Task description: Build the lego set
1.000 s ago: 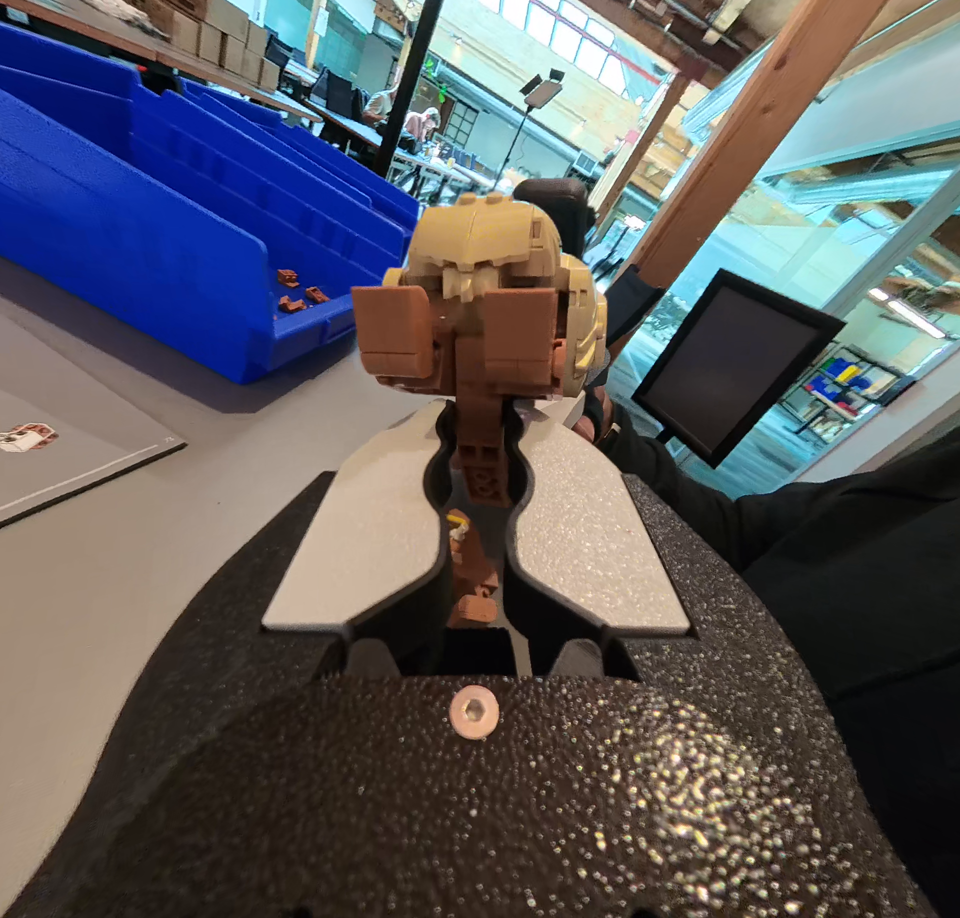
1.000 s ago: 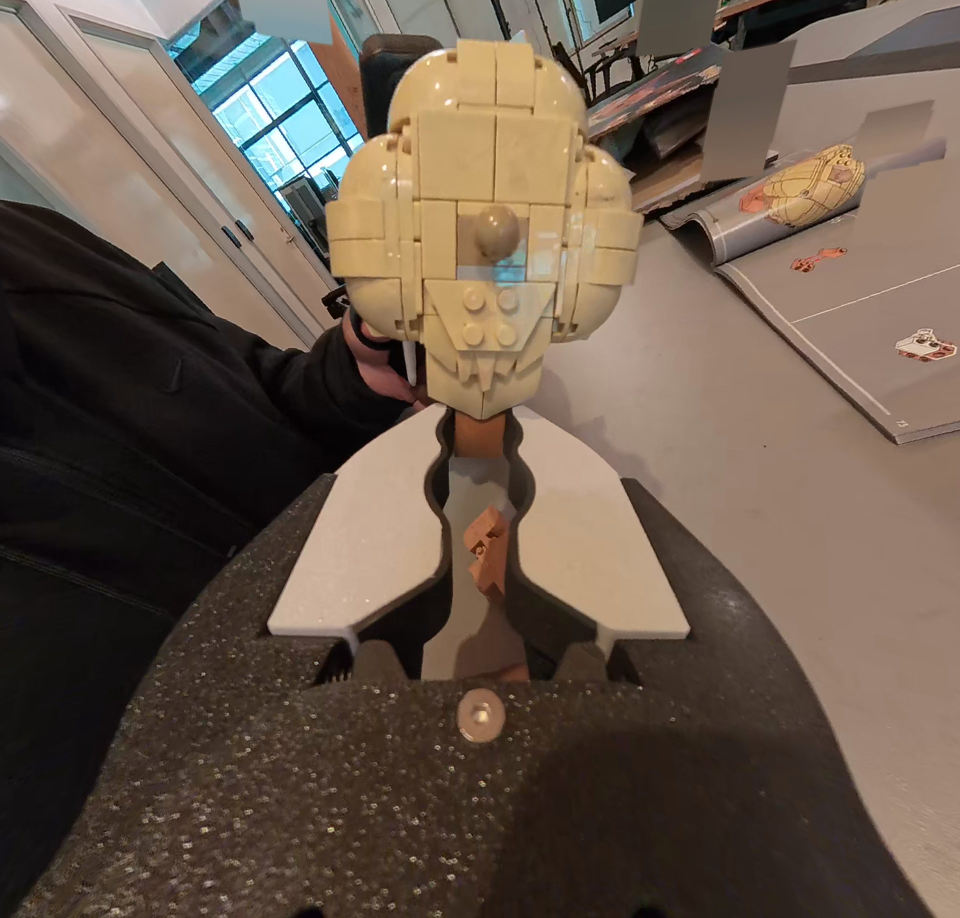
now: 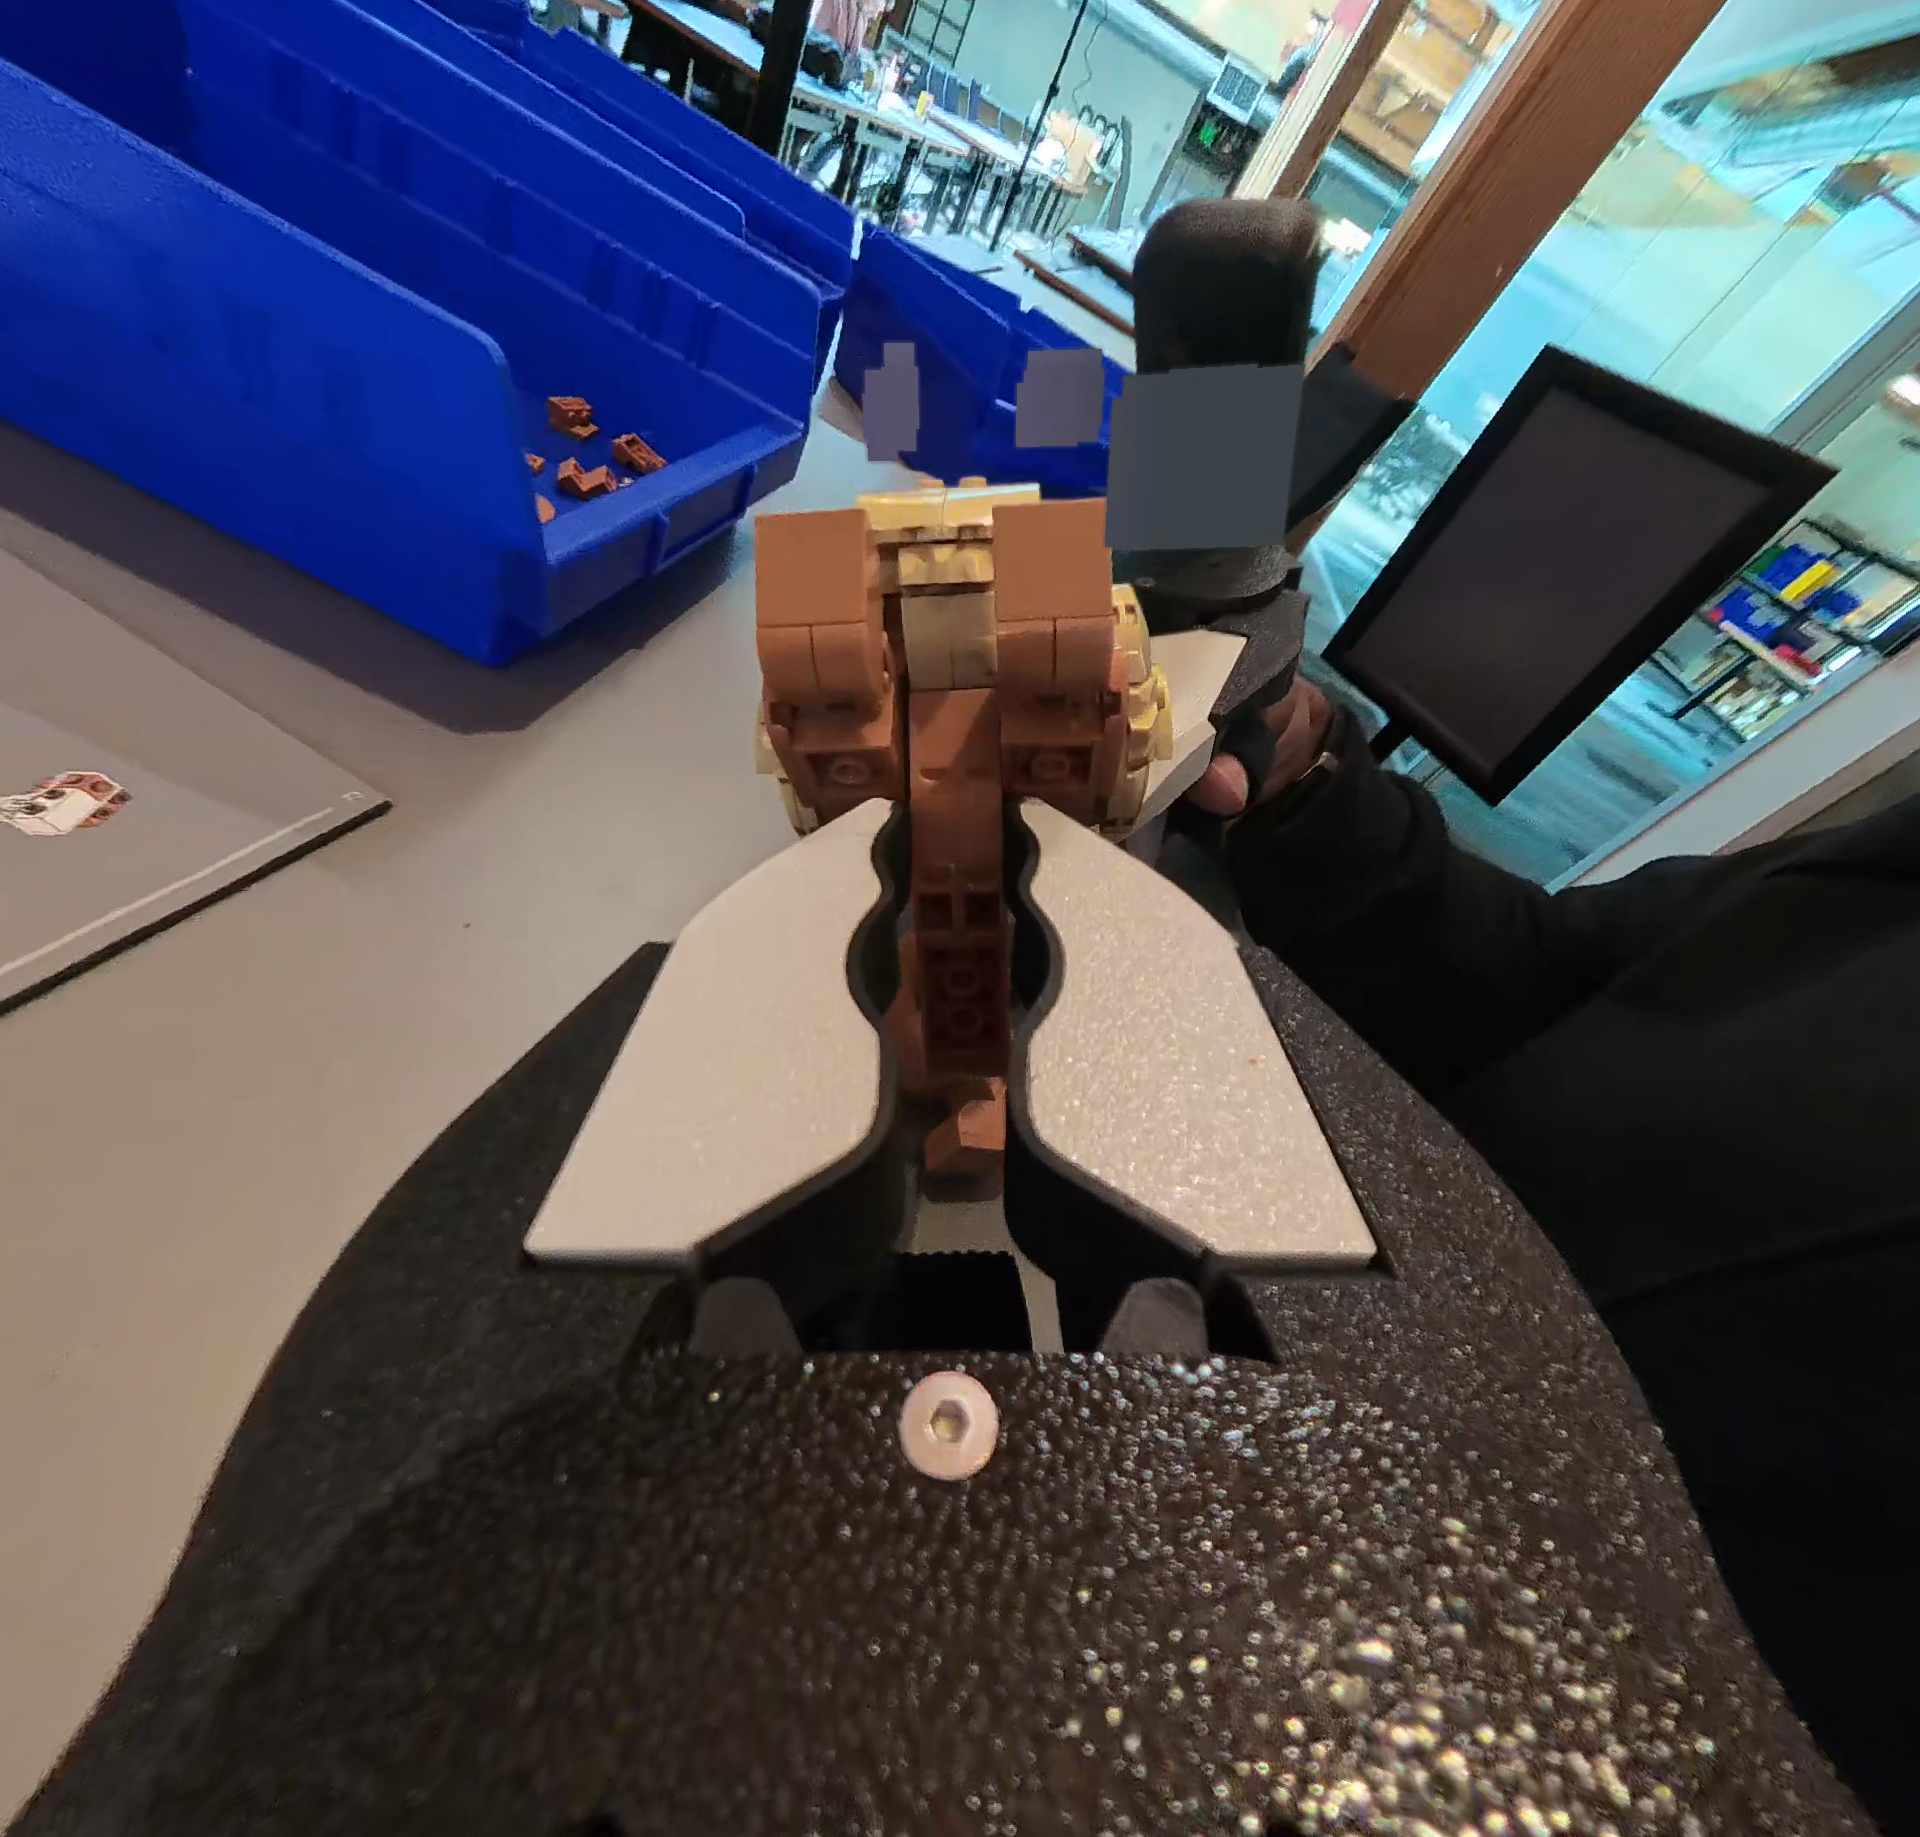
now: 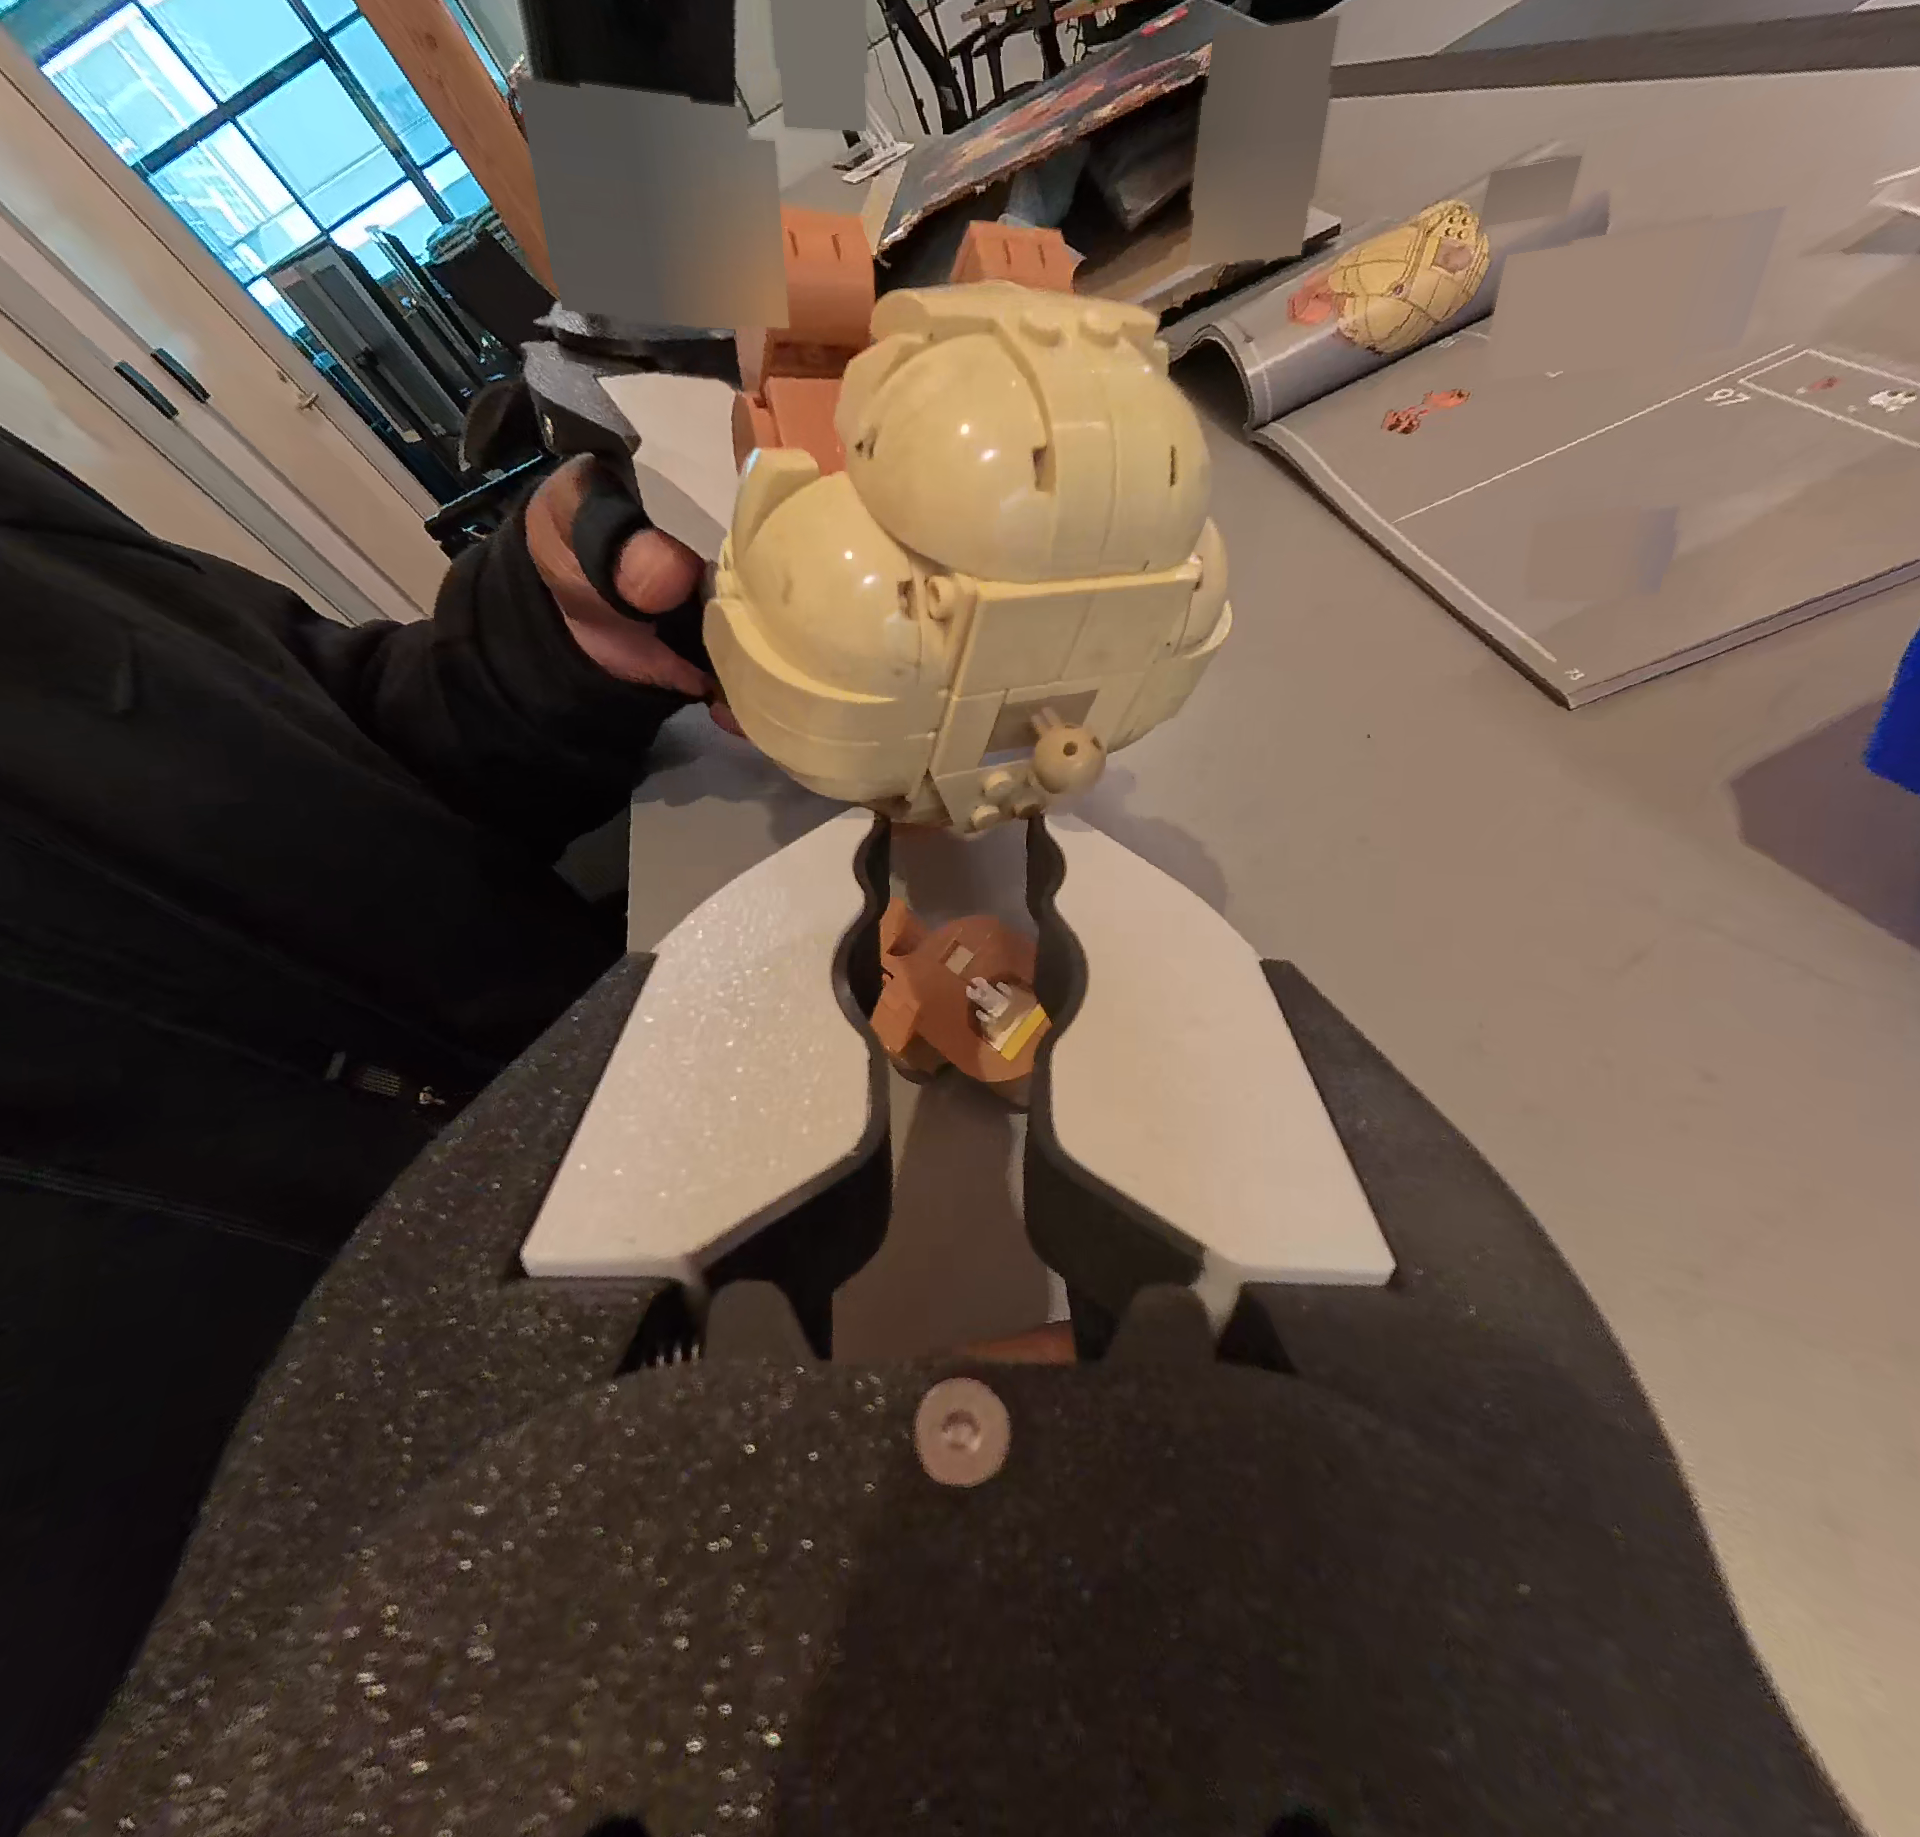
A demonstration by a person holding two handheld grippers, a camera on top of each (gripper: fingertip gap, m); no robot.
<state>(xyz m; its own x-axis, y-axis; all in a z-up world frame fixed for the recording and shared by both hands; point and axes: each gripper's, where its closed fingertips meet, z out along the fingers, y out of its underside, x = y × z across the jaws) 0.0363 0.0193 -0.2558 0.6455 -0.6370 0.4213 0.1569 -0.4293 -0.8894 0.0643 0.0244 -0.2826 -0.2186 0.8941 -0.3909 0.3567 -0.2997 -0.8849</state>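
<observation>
Brick model gripped at its brown stem, tan dome facing the other jaws

The left gripper (image 3: pixel 954 852) held the brick model (image 3: pixel 951 665) by its brown stem (image 3: pixel 951 914), jaws narrow and pressed on both sides, the stem's long axis running along the fingers. The right gripper (image 4: pixel 956 842) stood just under the model's tan dome (image 4: pixel 966 561), jaws apart, pinching nothing visible. A small brown piece (image 4: pixel 961 1008) lay on the tabletop (image 4: pixel 1455 956) below. Blue bins (image 3: pixel 364 385) stood to the left.

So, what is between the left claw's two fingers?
The brown stem of the tan-and-brown brick model sits in the left claw; both fingers press it, shown in the left wrist view.
</observation>
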